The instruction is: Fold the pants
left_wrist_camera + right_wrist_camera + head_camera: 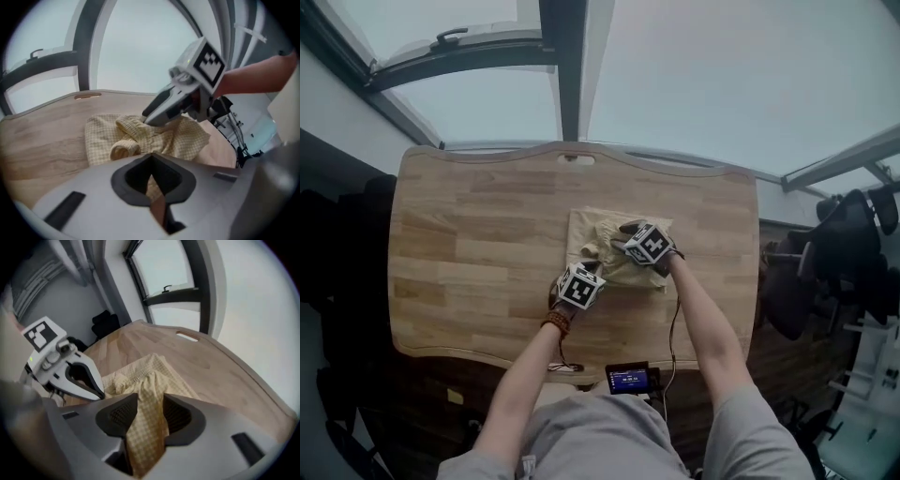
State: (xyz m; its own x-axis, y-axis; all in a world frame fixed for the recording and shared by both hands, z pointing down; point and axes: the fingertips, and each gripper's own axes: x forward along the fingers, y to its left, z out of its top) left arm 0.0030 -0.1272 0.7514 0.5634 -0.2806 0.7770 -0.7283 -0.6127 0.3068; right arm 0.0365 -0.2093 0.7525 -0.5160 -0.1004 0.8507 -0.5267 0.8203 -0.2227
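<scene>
The yellow checked pants (600, 239) lie bunched in a rough square on the wooden table (469, 253), right of centre. My left gripper (579, 286) is at their near left corner, its jaws shut. In the left gripper view (151, 161) only a sliver of the pants (136, 136) shows in the seam between the jaws. My right gripper (649, 244) is over the pants' right part. In the right gripper view (149, 408) a raised strip of the pants (145, 427) fills the gap between both pads. Each gripper appears in the other's view, the right gripper (152, 114) and the left gripper (96, 390).
A small device with a blue screen (628, 378) and its cable sit at the table's near edge. Dark chairs (853, 244) stand to the right of the table and dark shapes to its left. A handle slot (575, 158) is cut in the far edge.
</scene>
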